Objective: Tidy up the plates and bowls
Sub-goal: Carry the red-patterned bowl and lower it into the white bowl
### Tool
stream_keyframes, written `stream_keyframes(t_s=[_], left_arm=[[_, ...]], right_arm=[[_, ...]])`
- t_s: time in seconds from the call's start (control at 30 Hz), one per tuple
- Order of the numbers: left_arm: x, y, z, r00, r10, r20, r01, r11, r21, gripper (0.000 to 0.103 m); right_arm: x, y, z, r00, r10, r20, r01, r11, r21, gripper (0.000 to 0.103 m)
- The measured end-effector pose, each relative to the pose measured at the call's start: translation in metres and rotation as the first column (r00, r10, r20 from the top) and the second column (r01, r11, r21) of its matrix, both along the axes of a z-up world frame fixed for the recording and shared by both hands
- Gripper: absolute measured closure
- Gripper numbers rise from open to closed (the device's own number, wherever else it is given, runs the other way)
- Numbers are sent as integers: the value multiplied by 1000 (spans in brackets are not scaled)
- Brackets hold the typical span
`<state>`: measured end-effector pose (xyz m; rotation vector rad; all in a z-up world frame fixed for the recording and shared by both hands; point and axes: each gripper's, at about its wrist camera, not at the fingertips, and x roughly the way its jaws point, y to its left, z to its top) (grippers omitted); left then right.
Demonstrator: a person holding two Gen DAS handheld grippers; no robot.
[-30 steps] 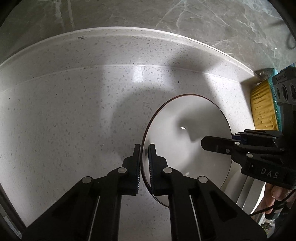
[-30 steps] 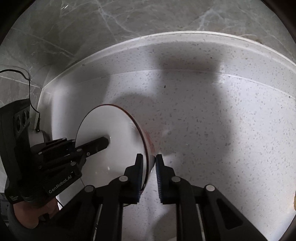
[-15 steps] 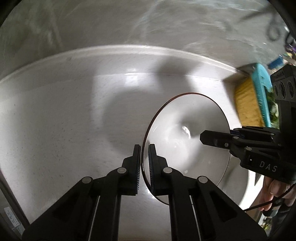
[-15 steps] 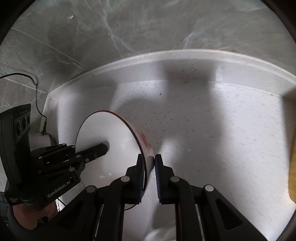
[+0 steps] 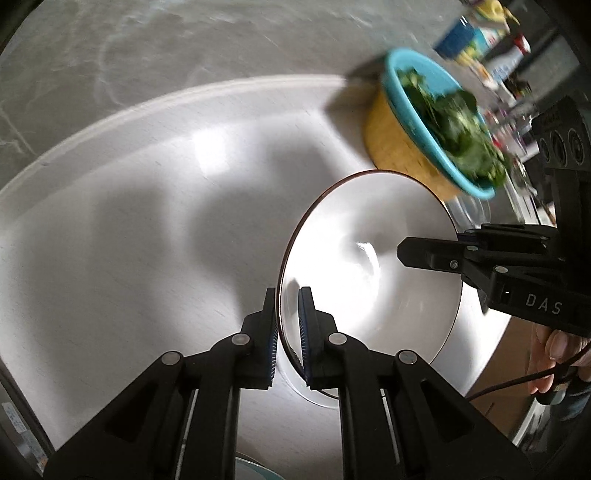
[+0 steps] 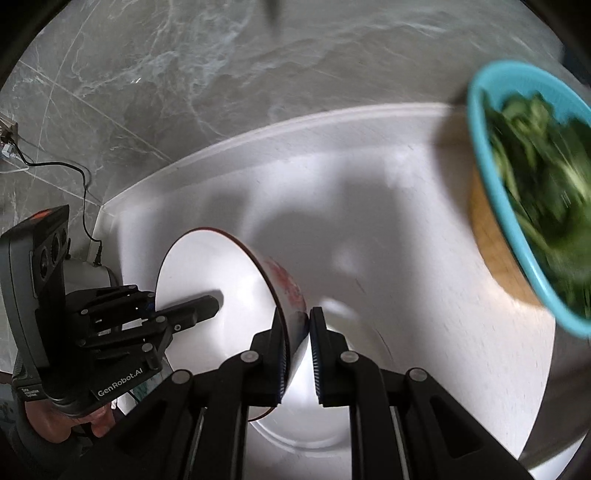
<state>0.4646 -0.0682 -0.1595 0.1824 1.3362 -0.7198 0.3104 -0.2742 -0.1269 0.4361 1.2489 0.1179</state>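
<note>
1. Since the earlier frames both views have swung toward the right end of the tabletop (image 5: 122,229), so a teal bowl (image 5: 424,107) full of leafy greens (image 5: 458,133), only an edge a second ago, now shows in full, blurred by motion.
2. White bowl (image 5: 369,266) with a dark rim hangs tilted above the tabletop, its inside facing the left wrist camera and its outer wall, marked with a red pattern, showing in the right wrist view (image 6: 221,280).
3. Left hand-held gripper (image 5: 287,332) is clamped on the near rim of the white bowl, one finger inside and one outside.
4. Right hand-held gripper (image 6: 297,350) is clamped on the opposite rim; in the left wrist view one of its fingers (image 5: 424,254) reaches into the bowl's interior.
5. Beneath the held bowl, another white dish (image 6: 306,432) rests on the tabletop, partly hidden by the fingers.
6. Teal bowl sits against something yellow (image 5: 399,147), near the grey marble wall (image 6: 207,74).
7. Blurred bottles and packets (image 5: 487,33) stand beyond it.
8. On the far left of the right wrist view, a black cable (image 6: 74,177) runs along the wall.
</note>
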Motion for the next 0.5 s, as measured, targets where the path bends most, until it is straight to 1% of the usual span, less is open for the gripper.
stream_keyframes(t_s=[0.13, 0.23, 0.3, 0.5], left_arm=[[-25, -10, -13, 999, -30, -20, 30, 999, 21, 94], [-39, -7, -22, 999, -38, -22, 39, 998, 40, 94], [-46, -11, -27, 999, -43, -10, 43, 997, 60, 94], [-62, -19, -39, 999, -40, 33, 37, 994, 101, 94]], right_arm=[[-27, -10, -13, 999, -20, -26, 20, 1000, 9, 89], [-36, -10, -20, 999, -23, -37, 23, 1000, 13, 89], [-39, -8, -24, 999, -21, -44, 22, 1000, 16, 89], [-42, -3, -31, 999, 1, -49, -1, 1000, -16, 89]])
